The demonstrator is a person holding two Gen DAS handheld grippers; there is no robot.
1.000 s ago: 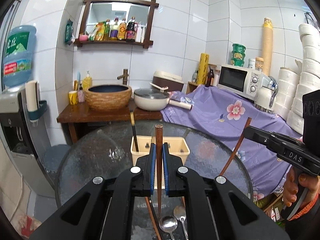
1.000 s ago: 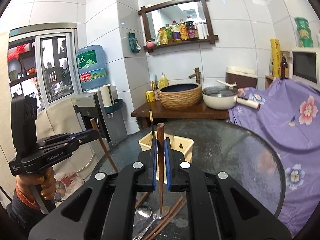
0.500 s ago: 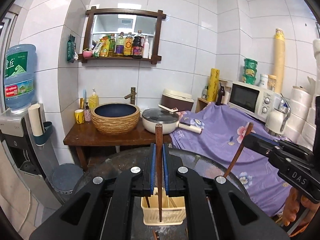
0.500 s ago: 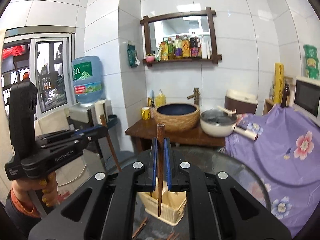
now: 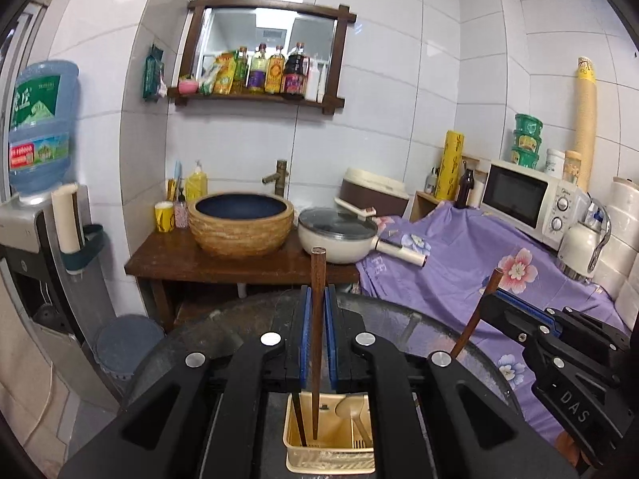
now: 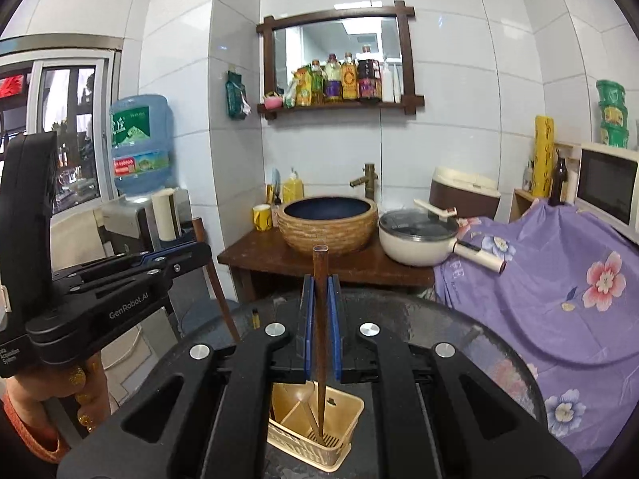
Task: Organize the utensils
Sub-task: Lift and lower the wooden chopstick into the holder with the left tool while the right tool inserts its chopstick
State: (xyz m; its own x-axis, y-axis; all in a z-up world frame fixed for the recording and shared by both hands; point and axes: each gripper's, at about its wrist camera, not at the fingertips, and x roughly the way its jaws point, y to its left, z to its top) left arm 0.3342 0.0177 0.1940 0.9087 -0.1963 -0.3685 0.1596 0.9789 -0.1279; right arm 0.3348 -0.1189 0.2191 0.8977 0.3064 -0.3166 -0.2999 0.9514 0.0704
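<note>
1. Left gripper (image 5: 318,341): fingers clamped tight on a brown chopstick (image 5: 317,319), held upright w/ its tip over the beige utensil basket (image 5: 329,461).
2. Right gripper (image 6: 320,329): fingers closed on a 2nd chopstick (image 6: 320,319), upright, tip down inside the basket.
3. Basket sits on the round glass worktop (image 6: 471,343); a spoon (image 5: 351,413) & another chopstick already in it.

Clearance over holder
Spoon (image 5: 346,410) and chopstick (image 5: 298,419) crowded the beige holder (image 5: 331,467); its right front compartment stood free.
</note>
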